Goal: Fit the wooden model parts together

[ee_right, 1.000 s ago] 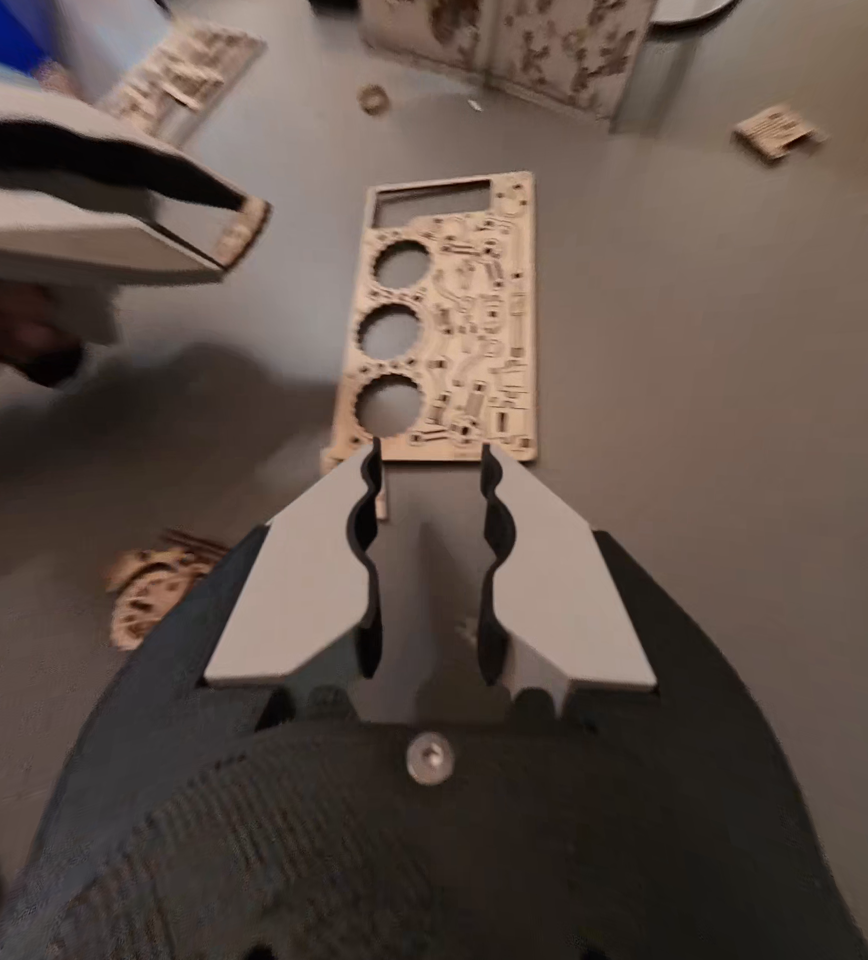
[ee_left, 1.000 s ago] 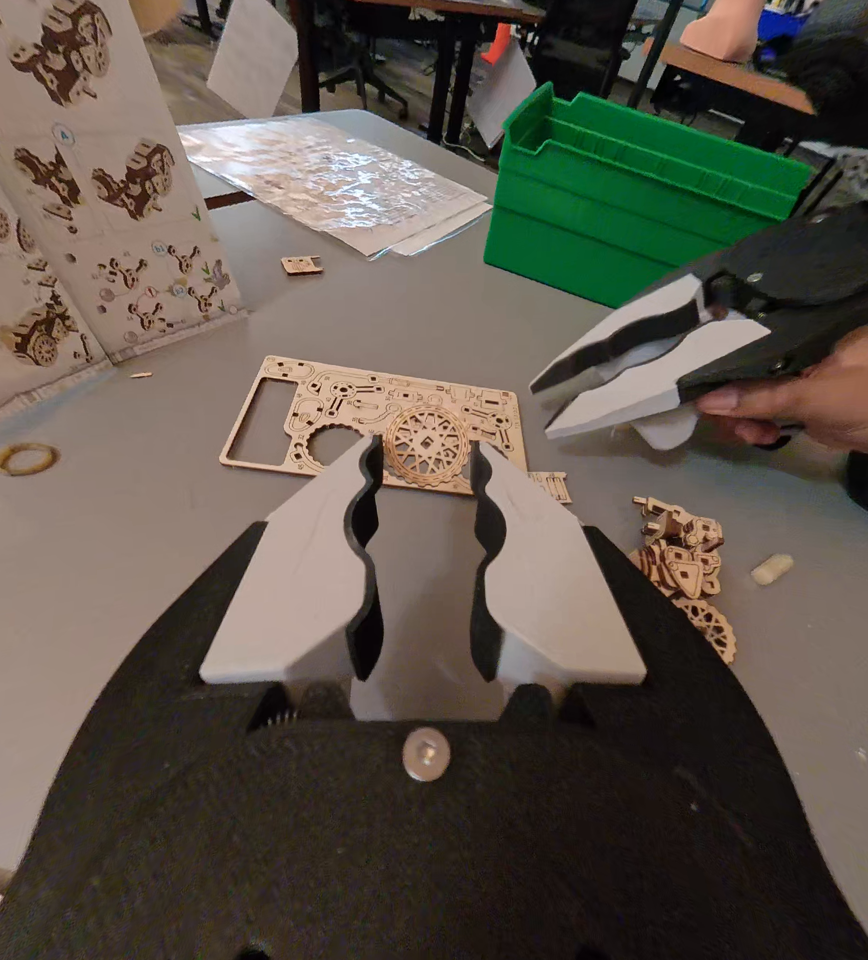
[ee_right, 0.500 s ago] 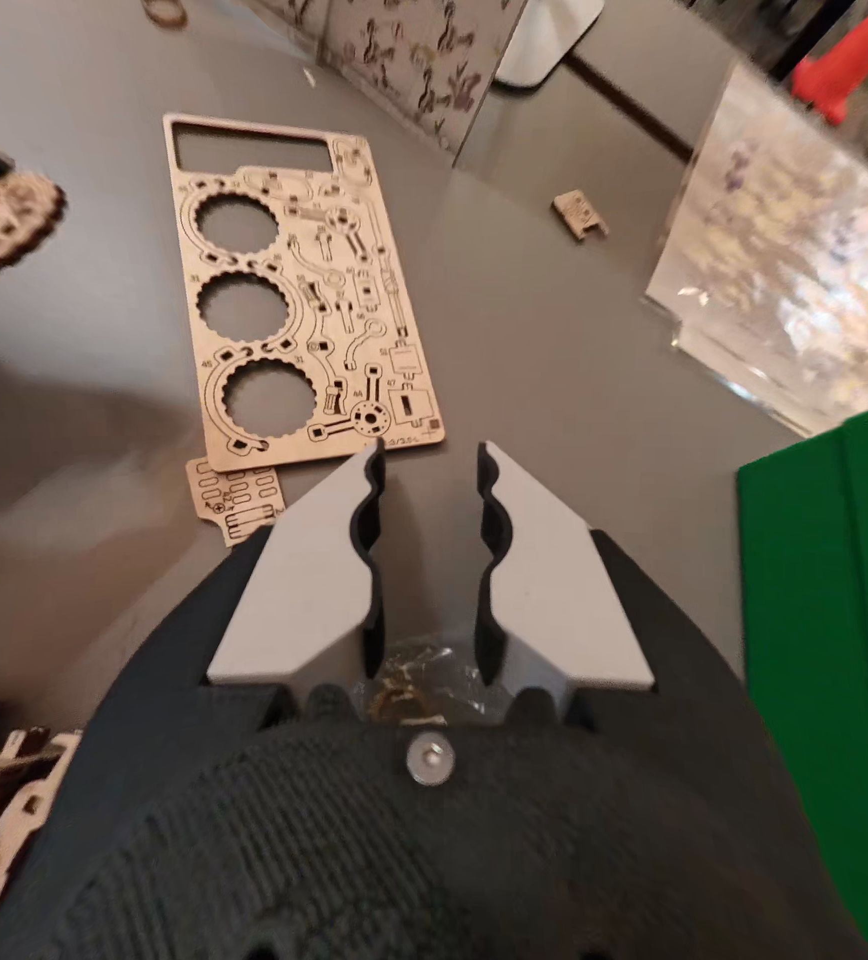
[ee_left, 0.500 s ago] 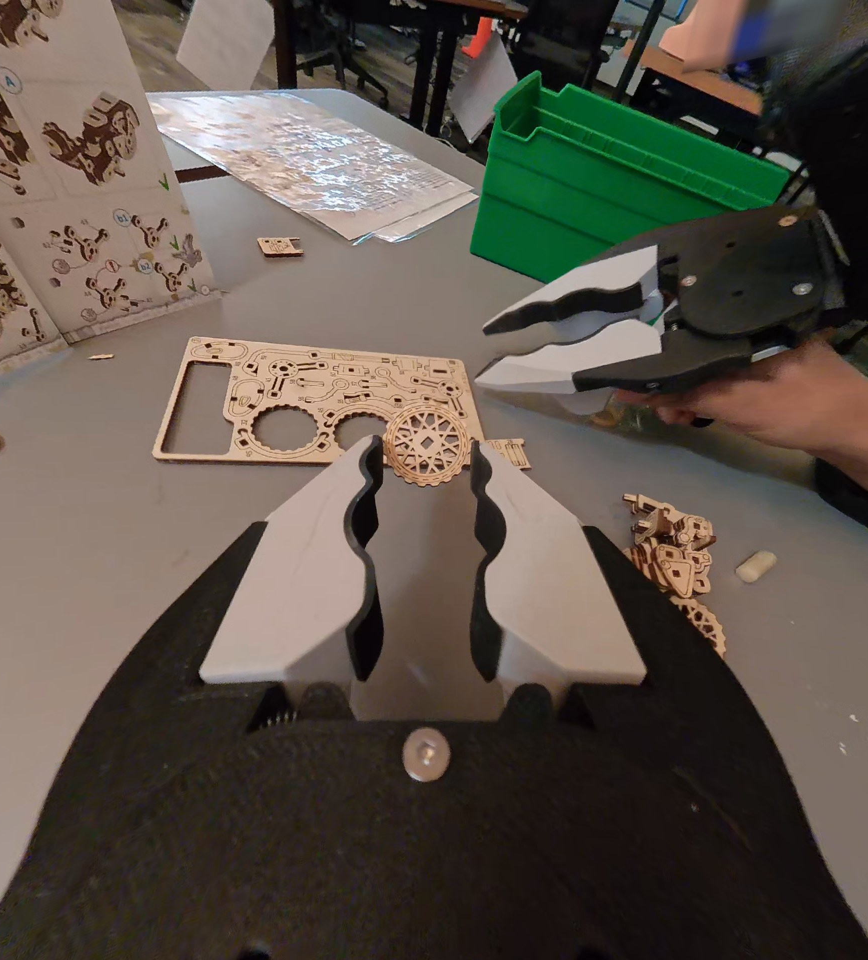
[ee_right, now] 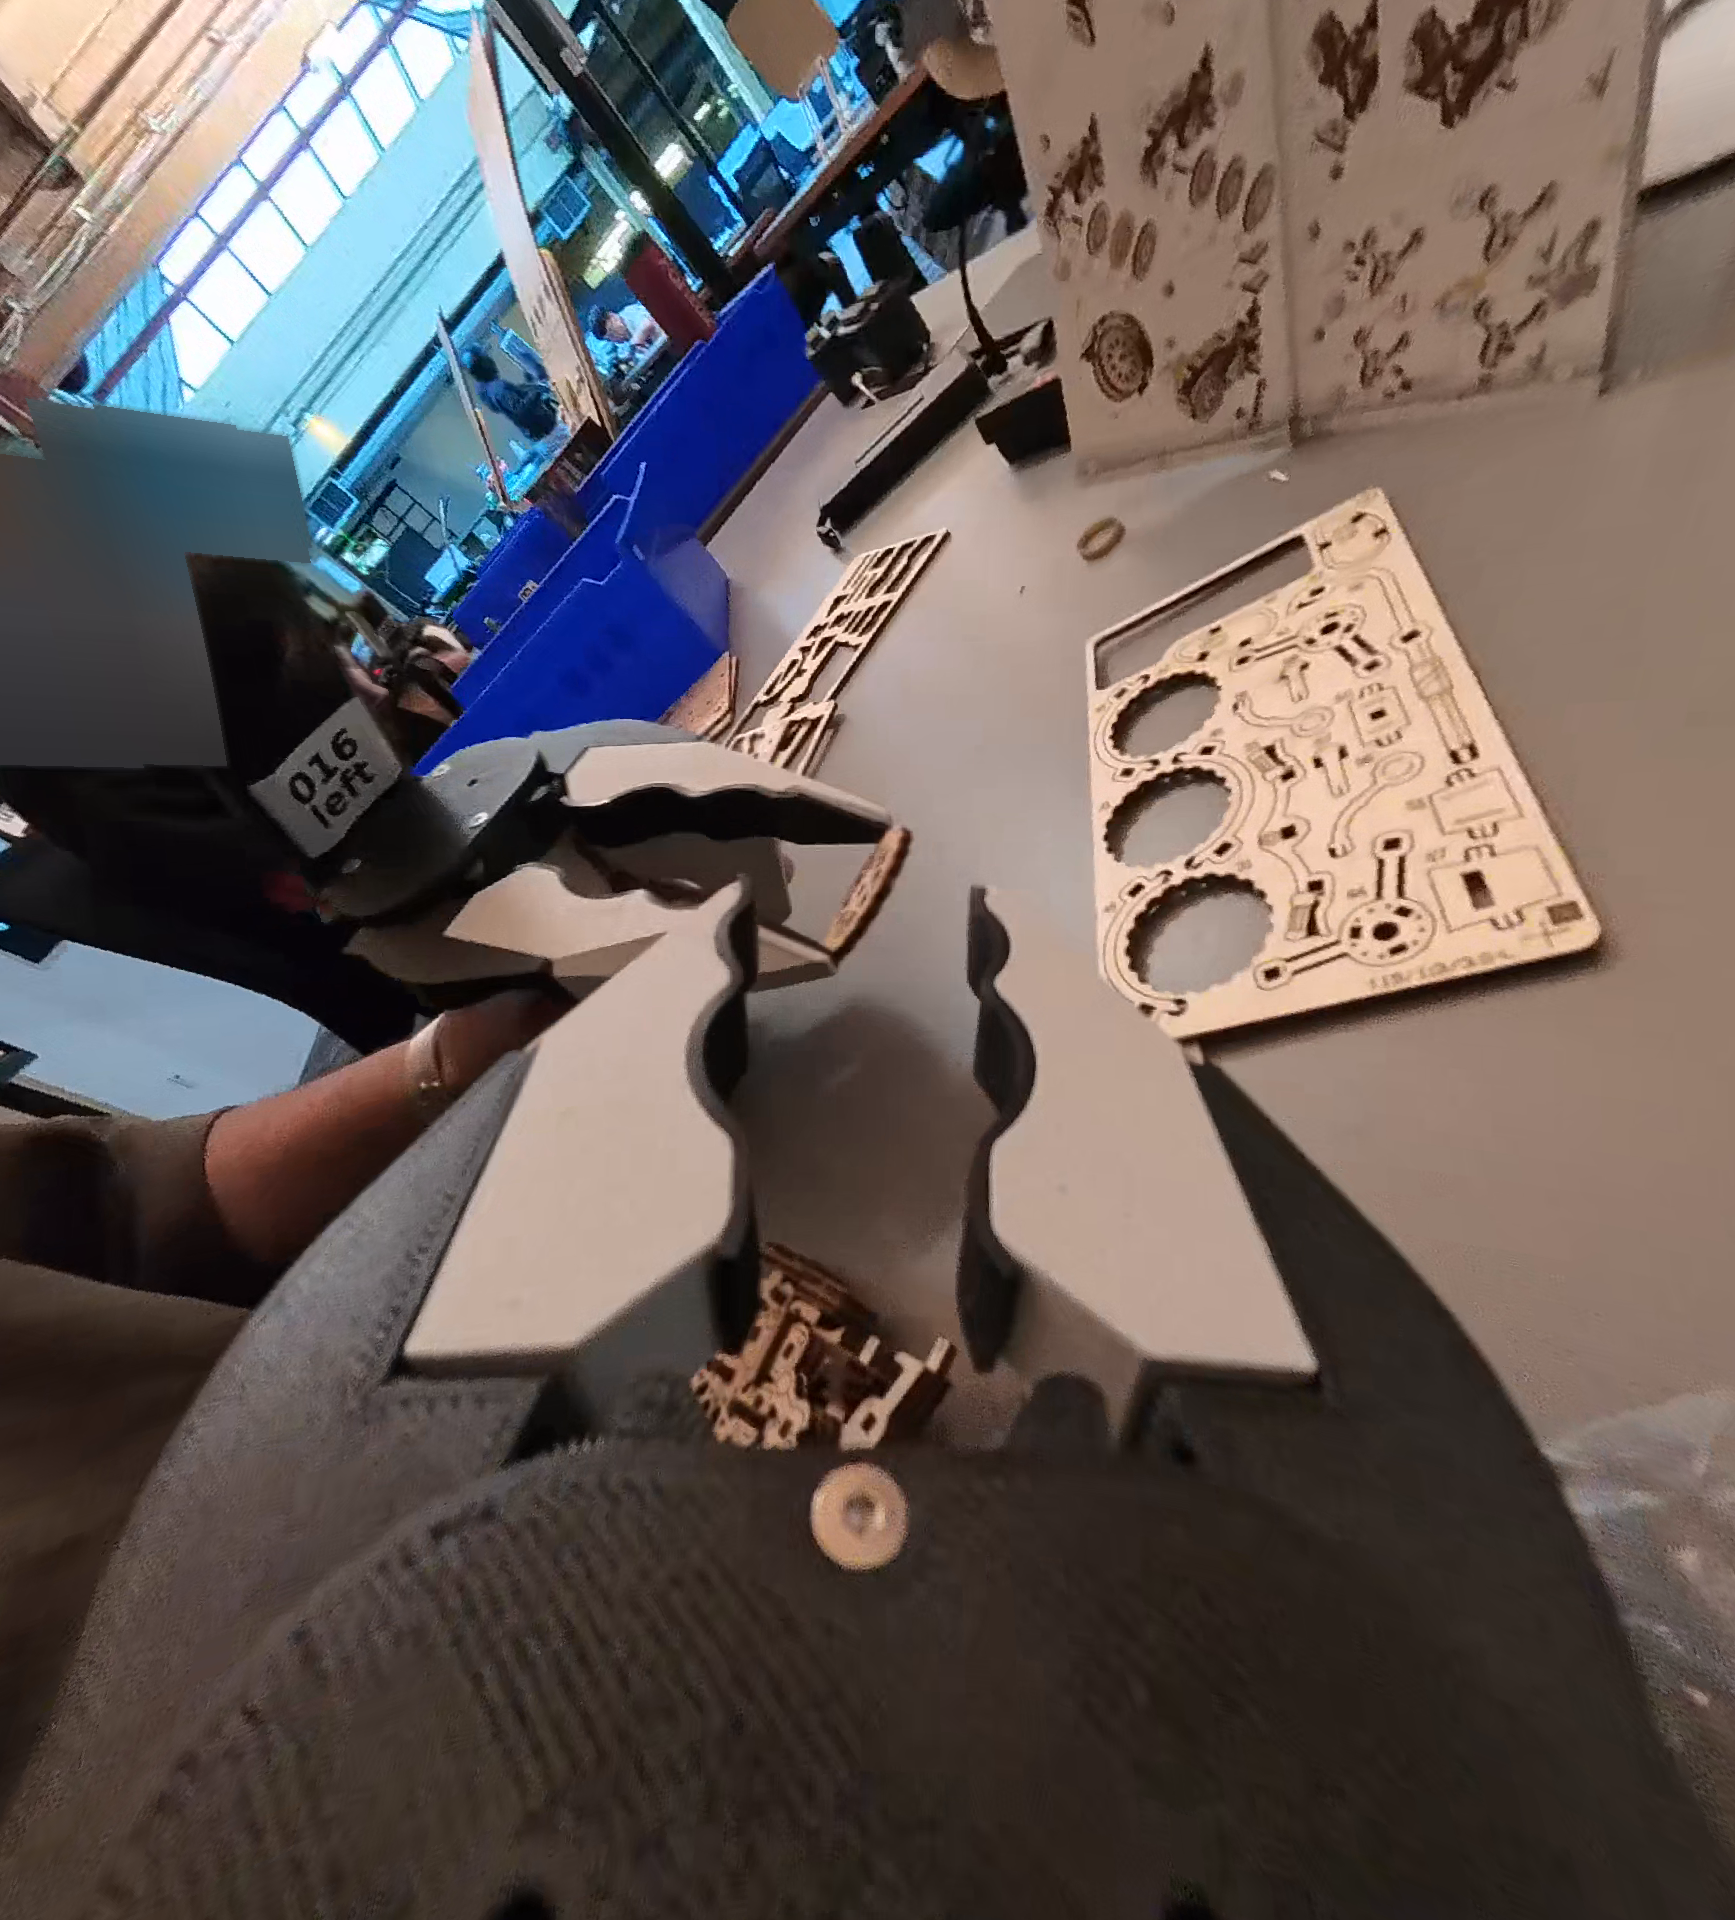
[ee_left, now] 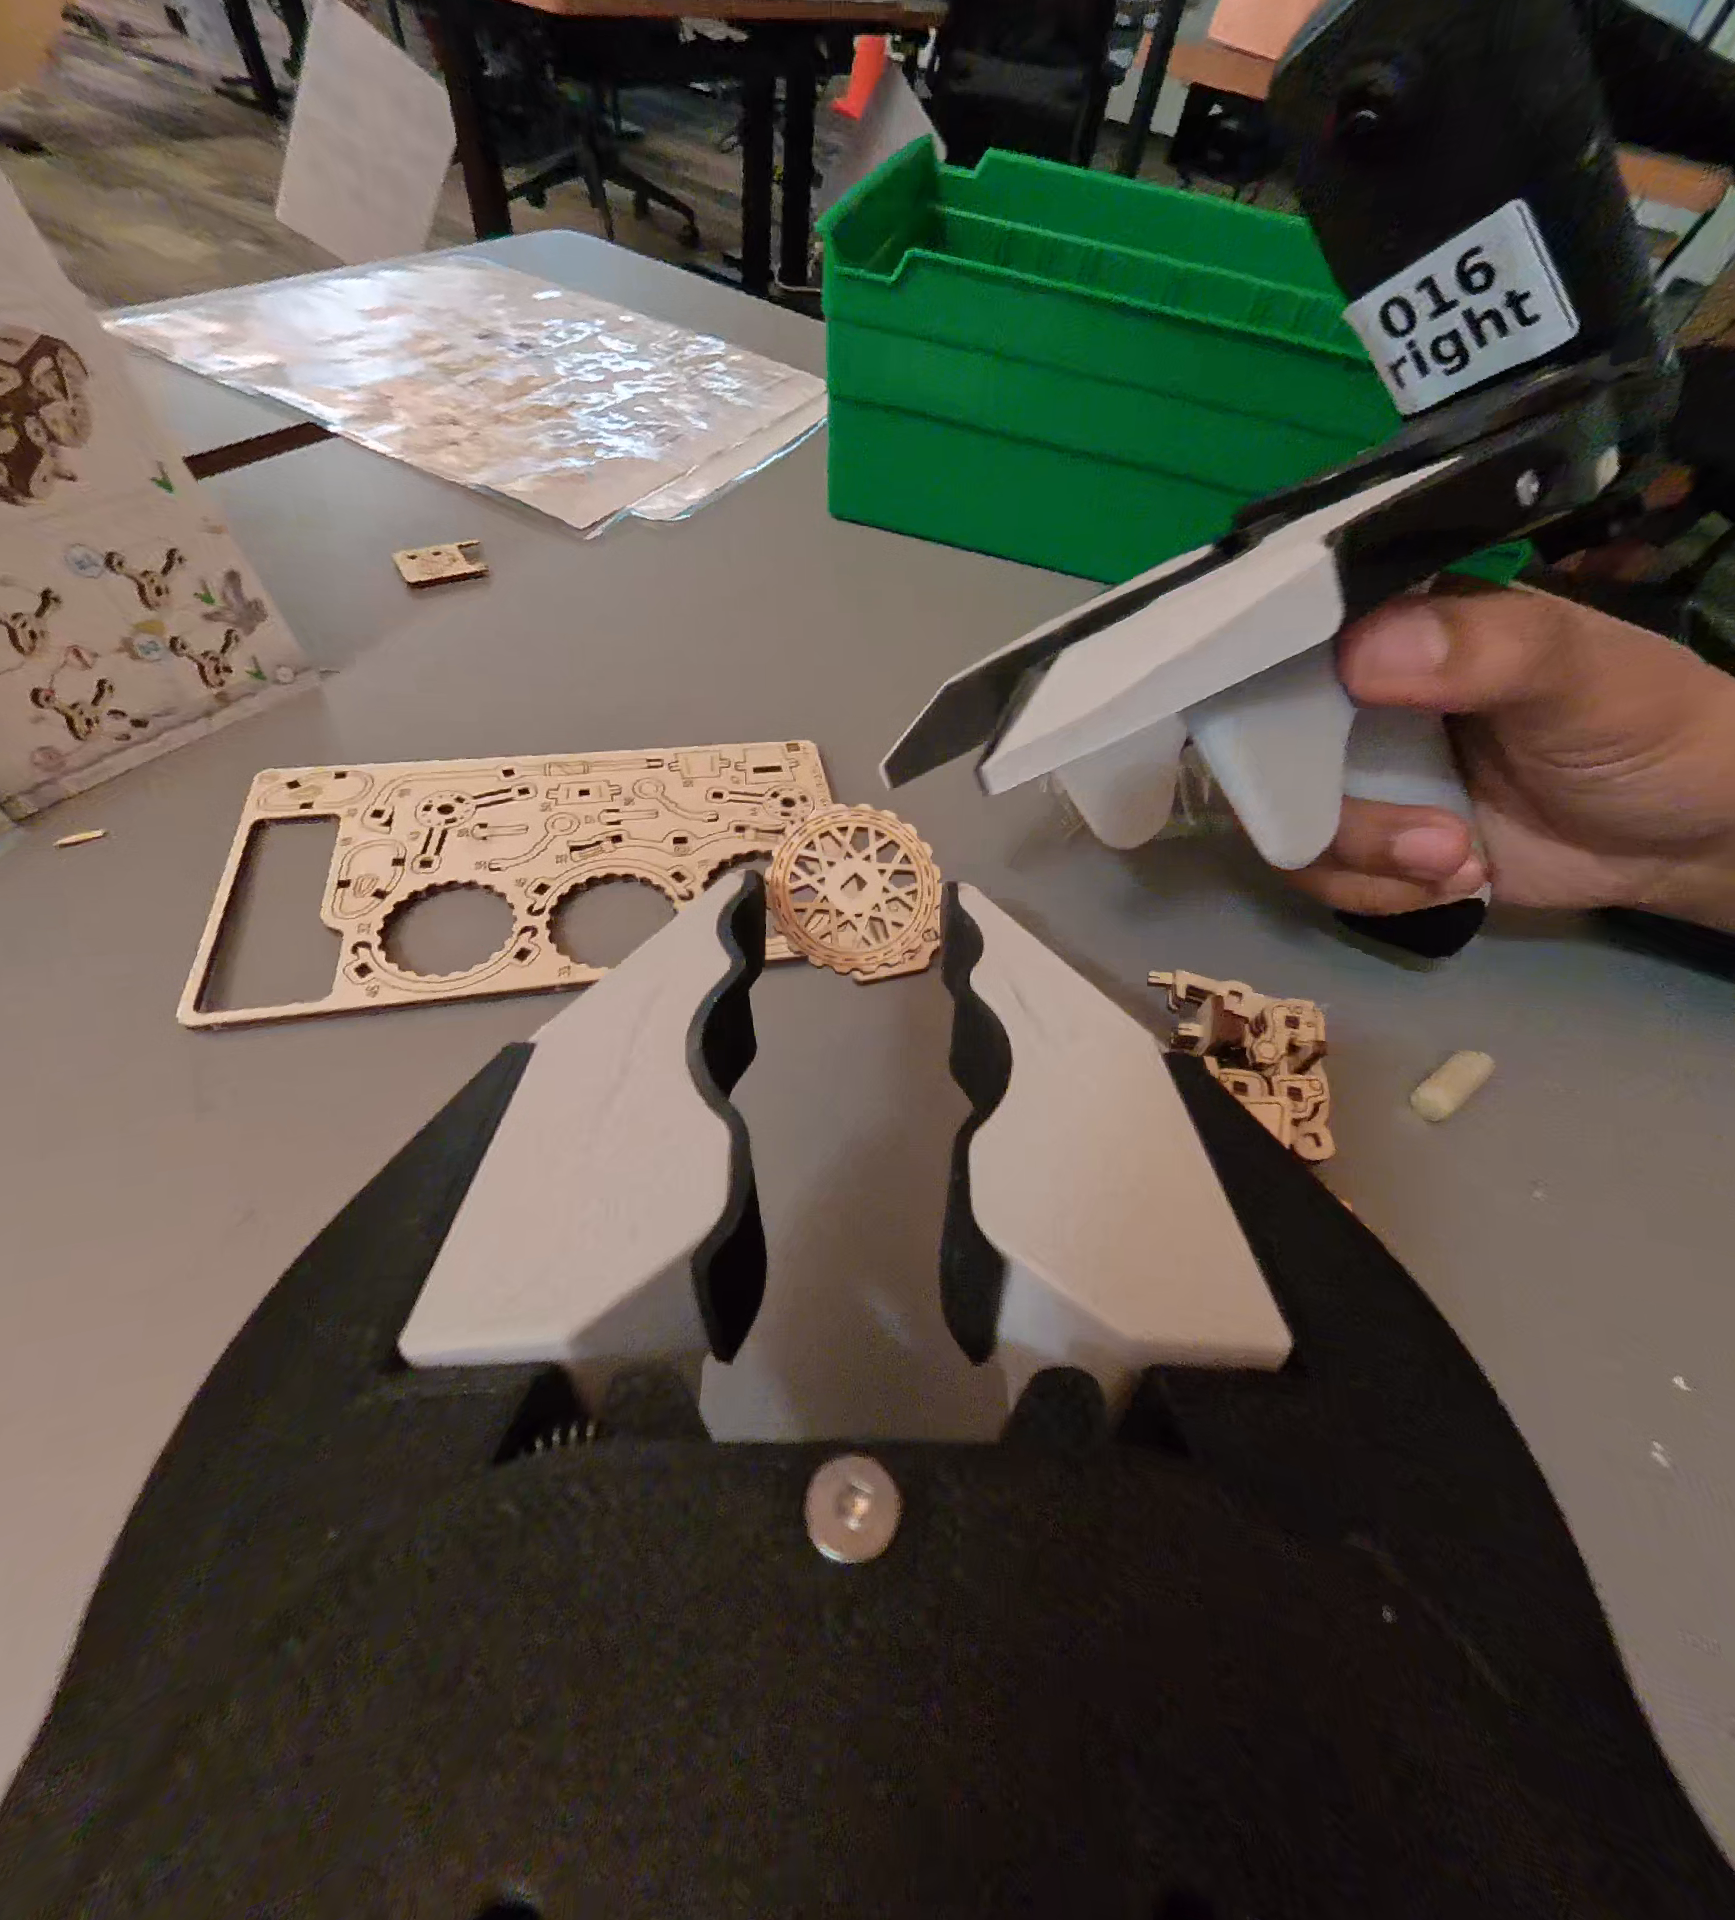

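Note:
My left gripper (ee_left: 850,899) is shut on a round wooden gear wheel (ee_left: 855,896), gripped by its rim at the fingertips a little above the table. The wheel shows edge-on in the right wrist view (ee_right: 868,878). The flat wooden parts sheet (ee_left: 530,873) with round cut-outs lies just behind it and also shows in the right wrist view (ee_right: 1341,769). My right gripper (ee_right: 858,904) is open and empty, close to the wheel; its tips (ee_left: 936,764) point at it from the right. A cluster of joined wooden parts (ee_left: 1258,1049) lies under the right gripper (ee_right: 821,1371).
A green bin (ee_left: 1071,343) stands at the back right, a foil bag (ee_left: 468,374) behind. A folded instruction sheet (ee_left: 63,540) stands at the left. Blue bins (ee_right: 614,613) and another wooden sheet (ee_right: 842,644) are beyond the left gripper. A small white stub (ee_left: 1452,1084) lies near the table edge. Less than 4 cm separates the two grippers' tips. Left tips and right tips are each some 15 centimetres from the small white stub (ee_left: 1452,1084).
My right gripper has swung from looking down at the sheet to face the left gripper, above the cluster of parts. The left gripper has kept the wheel and shifted slightly.

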`<act>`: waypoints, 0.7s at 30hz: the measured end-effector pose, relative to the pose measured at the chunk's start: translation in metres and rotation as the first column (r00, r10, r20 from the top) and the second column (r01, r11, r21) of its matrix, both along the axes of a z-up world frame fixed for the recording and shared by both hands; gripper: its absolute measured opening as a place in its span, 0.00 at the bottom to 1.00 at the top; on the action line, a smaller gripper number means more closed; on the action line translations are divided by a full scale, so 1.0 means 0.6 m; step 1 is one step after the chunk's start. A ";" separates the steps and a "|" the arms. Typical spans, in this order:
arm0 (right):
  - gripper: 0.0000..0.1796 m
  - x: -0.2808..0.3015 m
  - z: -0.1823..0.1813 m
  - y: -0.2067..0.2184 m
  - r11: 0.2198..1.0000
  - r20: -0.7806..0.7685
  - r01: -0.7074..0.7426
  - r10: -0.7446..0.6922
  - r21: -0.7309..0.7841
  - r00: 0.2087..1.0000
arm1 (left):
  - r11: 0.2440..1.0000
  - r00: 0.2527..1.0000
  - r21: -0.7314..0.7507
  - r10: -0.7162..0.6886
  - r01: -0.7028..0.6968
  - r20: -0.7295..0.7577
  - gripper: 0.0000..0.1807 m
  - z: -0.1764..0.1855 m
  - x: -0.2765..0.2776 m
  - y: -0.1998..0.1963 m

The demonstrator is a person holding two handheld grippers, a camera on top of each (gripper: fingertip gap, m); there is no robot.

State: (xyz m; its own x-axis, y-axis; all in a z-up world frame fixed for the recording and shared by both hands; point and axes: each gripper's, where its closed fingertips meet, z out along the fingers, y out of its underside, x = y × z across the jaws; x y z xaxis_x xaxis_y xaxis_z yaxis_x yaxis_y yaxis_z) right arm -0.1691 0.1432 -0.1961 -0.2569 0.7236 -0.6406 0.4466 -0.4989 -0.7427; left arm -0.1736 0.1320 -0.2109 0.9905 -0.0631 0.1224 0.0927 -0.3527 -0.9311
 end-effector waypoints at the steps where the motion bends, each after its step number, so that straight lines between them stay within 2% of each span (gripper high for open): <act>1: 0.20 0.000 -0.003 0.000 1.000 0.010 0.005 -0.005 0.007 1.000 | 1.000 1.000 0.003 -0.001 0.001 -0.017 0.17 0.002 0.002 0.000; 4: 0.15 0.000 -0.010 -0.006 0.999 0.034 -0.006 0.005 0.033 0.999 | 0.999 0.999 0.031 -0.020 0.021 -0.042 0.17 0.011 0.014 0.001; 7: 0.09 0.000 -0.013 -0.015 0.999 0.046 -0.032 0.033 -0.009 0.998 | 0.998 0.999 0.056 -0.042 0.042 -0.009 0.17 0.019 0.025 0.003; 9: 0.00 0.001 -0.006 -0.014 0.998 0.031 -0.035 0.037 -0.053 0.999 | 0.996 0.998 0.067 -0.066 0.064 0.024 0.16 0.020 0.031 0.003; 13: 0.01 0.007 0.000 -0.002 0.996 0.014 -0.049 0.050 -0.076 0.999 | 0.990 0.983 0.112 -0.108 0.092 0.147 0.20 0.031 0.034 0.001; 16: 0.00 0.013 0.007 0.011 0.997 -0.006 -0.047 0.046 -0.068 0.999 | 0.984 0.937 0.149 -0.143 0.099 0.320 0.22 0.041 0.030 -0.001; 21: 0.00 0.026 0.021 0.009 0.983 -0.053 -0.120 0.114 -0.136 0.992 | 0.973 0.796 0.159 -0.228 0.167 0.560 0.19 0.037 0.038 -0.004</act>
